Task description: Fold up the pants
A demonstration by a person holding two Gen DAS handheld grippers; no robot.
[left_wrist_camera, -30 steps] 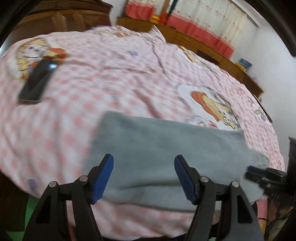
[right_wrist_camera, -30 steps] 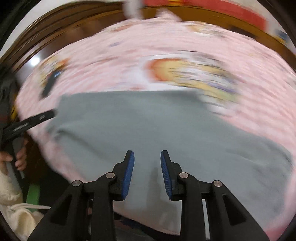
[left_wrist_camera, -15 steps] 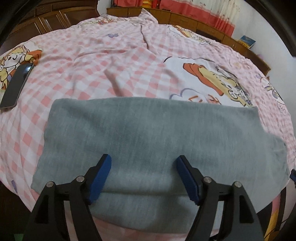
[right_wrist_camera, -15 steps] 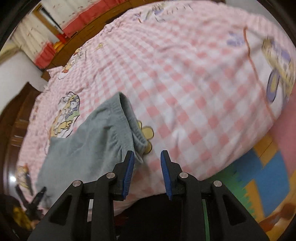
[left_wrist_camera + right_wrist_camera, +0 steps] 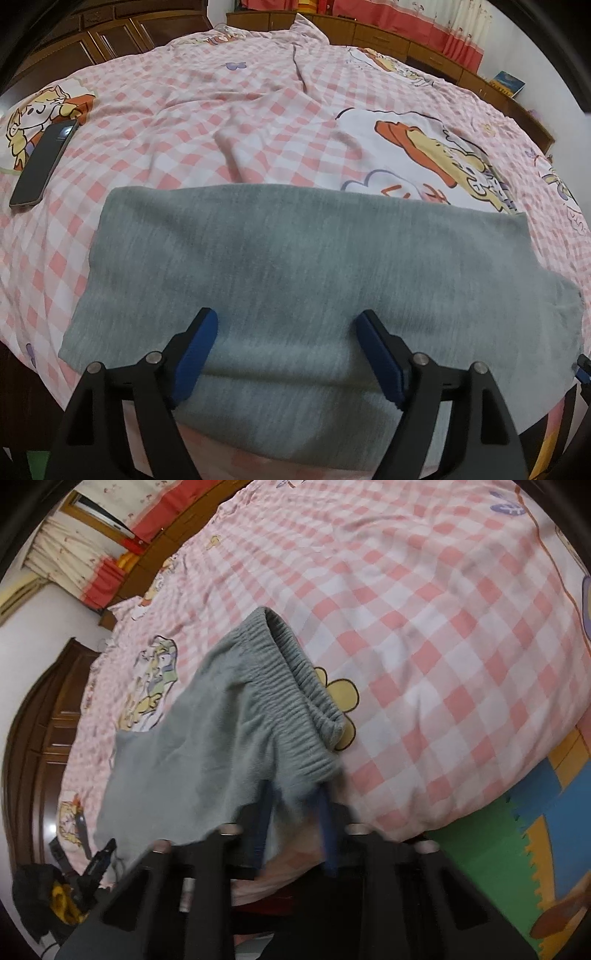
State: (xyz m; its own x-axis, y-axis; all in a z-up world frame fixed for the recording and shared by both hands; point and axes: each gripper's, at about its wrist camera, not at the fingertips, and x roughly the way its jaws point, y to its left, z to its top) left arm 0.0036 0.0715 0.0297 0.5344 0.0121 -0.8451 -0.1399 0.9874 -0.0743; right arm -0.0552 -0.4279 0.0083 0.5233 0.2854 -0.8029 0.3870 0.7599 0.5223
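Observation:
Grey pants (image 5: 288,258) lie flat across the near edge of the bed, the legs' end at the left and the waist at the right. My left gripper (image 5: 286,321) hovers over their near middle, jaws wide and still opening, with cloth under them but nothing pinched. In the right wrist view the ribbed waistband (image 5: 295,679) lifts off the bed. My right gripper (image 5: 293,805) is blurred, its jaws closing on the waistband's near corner, which hangs between the fingers. The left gripper (image 5: 99,856) shows small at the far end of the pants.
A dark phone (image 5: 44,162) lies on the pink checked bedsheet (image 5: 221,110) at the far left. Wooden cabinets (image 5: 110,33) and red-trimmed curtains line the far wall. Coloured foam floor mats (image 5: 535,830) lie beside the bed below the waistband end.
The right gripper swung from the middle of the pants to the waistband end, rolled, and closed in on its corner. The left gripper's jaws spread wider as it came closer over the pants.

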